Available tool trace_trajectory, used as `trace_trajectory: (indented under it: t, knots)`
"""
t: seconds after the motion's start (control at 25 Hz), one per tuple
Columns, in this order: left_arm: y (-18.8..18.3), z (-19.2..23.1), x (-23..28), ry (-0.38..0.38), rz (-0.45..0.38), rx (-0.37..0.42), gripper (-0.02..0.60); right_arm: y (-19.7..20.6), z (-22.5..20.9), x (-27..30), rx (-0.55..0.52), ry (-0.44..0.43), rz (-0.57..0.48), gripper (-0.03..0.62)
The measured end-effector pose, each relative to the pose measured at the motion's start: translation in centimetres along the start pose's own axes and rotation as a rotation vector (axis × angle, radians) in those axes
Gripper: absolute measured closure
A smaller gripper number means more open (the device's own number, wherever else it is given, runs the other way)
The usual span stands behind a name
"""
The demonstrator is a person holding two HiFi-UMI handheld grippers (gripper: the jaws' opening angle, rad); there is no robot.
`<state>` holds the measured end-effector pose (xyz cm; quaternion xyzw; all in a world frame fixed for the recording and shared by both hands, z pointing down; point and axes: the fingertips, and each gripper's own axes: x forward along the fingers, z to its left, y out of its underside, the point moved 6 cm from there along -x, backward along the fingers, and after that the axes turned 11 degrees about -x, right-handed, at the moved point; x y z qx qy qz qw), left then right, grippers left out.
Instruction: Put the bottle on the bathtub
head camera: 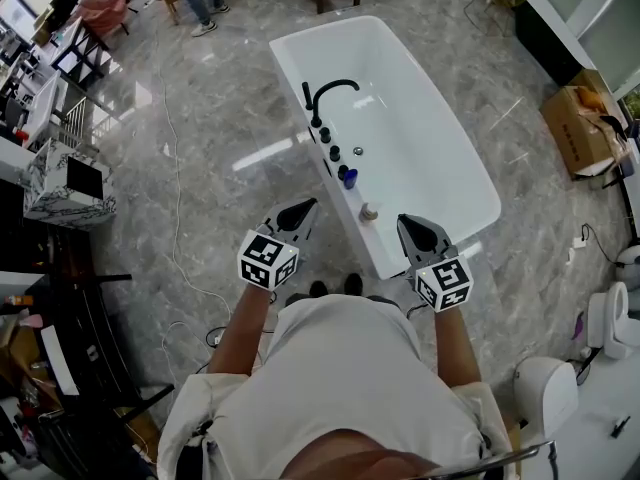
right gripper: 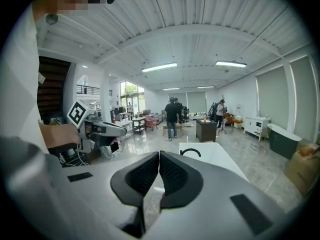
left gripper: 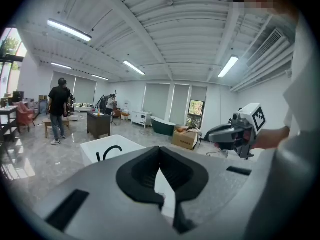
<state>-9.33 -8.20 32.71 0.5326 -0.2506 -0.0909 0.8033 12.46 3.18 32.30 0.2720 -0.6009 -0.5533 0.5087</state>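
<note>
1. Closest to the person, the left gripper [head camera: 303,211] and right gripper [head camera: 410,226] hang level at waist height, each with jaws pressed together on nothing; this looks like a resting hold, with no carrying under way
2. Just past their tips, on the near rim of the white bathtub [head camera: 420,158], a small pale-topped thing stands upright, clear of both grippers: probably the bottle [head camera: 369,211], so it seems set down already. It is too small to read its shape or label
3. Further along that rim come a small blue item [head camera: 349,179], then the black faucet [head camera: 330,93]
</note>
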Motion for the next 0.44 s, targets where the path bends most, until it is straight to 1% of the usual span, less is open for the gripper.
trace_trajectory:
  t: [0.44]
  knots:
    - [-0.1,0.16,0.21,-0.013,-0.013,-0.005,0.574,0.39,-0.81,0.11,0.003,0.018,-0.007,0.562]
